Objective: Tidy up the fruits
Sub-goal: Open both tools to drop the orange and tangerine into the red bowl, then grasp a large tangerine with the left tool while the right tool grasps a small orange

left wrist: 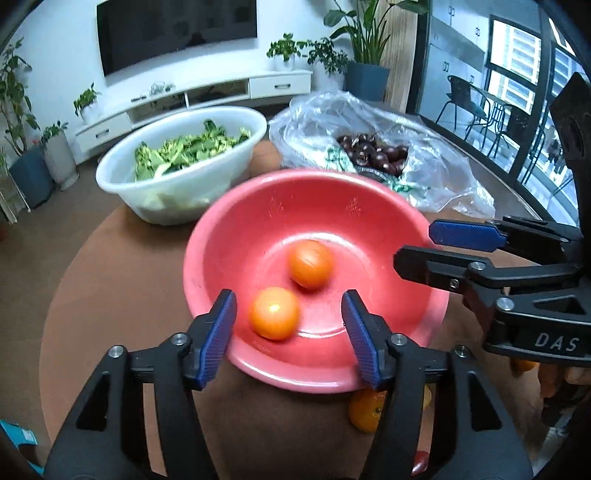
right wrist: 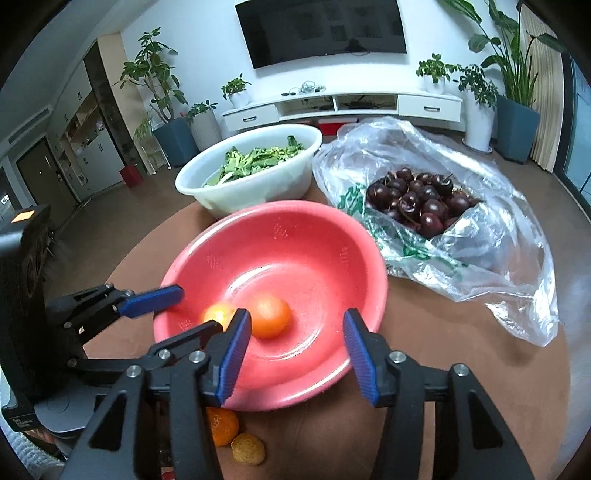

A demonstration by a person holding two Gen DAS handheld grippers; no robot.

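Behind your bench you have a white wall with a dark television, a low white cabinet, potted plants, and what looks like glazed doors.

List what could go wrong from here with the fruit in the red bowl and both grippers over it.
1. The left gripper and right gripper hang open close together over the red bowl; they may collide.
2. The two orange fruits look blurred and may roll, so a fruit dropped next could bump them.
3. The loose fruit beside the bowl's near rim could be knocked away by a gripper.
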